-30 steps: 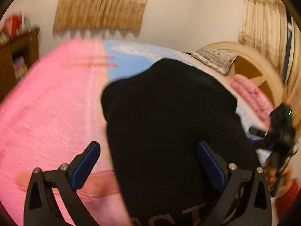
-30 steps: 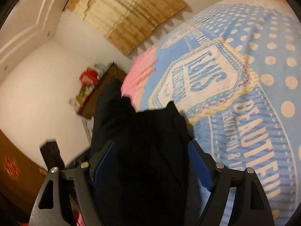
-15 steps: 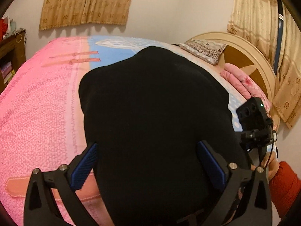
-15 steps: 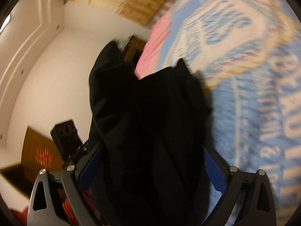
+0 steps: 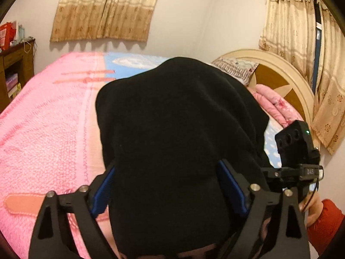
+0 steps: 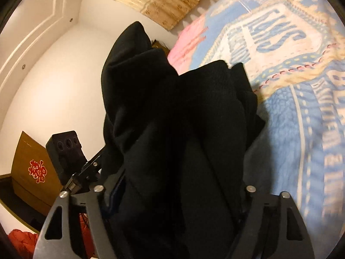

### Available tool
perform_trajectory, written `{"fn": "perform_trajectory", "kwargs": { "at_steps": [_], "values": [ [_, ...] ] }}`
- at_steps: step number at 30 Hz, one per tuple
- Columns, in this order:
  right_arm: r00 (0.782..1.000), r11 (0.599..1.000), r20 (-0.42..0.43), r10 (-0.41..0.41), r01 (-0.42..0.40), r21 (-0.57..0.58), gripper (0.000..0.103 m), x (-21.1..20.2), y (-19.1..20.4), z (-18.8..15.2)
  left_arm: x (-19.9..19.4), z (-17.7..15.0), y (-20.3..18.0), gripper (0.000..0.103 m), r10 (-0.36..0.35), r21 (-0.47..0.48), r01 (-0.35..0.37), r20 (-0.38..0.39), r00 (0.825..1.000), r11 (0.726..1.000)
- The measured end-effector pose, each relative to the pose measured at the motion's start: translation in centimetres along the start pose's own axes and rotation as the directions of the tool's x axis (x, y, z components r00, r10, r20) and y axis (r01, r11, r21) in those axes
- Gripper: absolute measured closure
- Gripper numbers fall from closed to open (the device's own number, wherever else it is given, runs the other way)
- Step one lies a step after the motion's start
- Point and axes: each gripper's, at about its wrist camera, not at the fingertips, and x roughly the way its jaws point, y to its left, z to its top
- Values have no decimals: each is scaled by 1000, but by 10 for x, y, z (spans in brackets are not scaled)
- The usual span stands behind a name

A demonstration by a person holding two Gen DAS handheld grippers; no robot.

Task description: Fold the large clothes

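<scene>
While both claws' jaws are closing, thick black garment (image 5: 172, 133) bulges between the left gripper (image 5: 166, 185) fingers, pads touching its sides; bunched in deep folds, it fills the right gripper (image 6: 179, 194) too. Beyond lies the pink-and-blue bedspread (image 5: 47, 116).

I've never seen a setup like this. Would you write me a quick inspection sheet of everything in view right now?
Surface: bed blanket, pink on one part, blue with lettering on the other.
Job's things: black garment, bunched, draped between both tongs.
Clutter: pillow and pink quilt by the headboard.
Grippers: left tongs closing, garment between the jaws; right tongs closing, garment between the jaws.
Cables: thin wire by the hand in a red sleeve.
Surroundings: curtains, wooden shelf, white walls.
</scene>
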Motion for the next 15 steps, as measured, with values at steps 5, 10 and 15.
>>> {"fn": "perform_trajectory", "kwargs": {
  "at_steps": [5, 10, 15],
  "values": [
    [968, 968, 46, 246, -243, -60, 32, -37, 57, -30, -47, -1, -18, 29, -50, -38, 53, 85, 995, 998],
    [997, 991, 33, 70, -66, -115, 32, -48, 86, -48, -61, 5, -46, 41, 22, 64, -26, 69, 997, 998],
    [979, 984, 115, -169, 173, -28, 33, -51, 44, -43, -14, 11, -31, 8, 234, 101, -234, 12, 972, 967]
  ]
}}
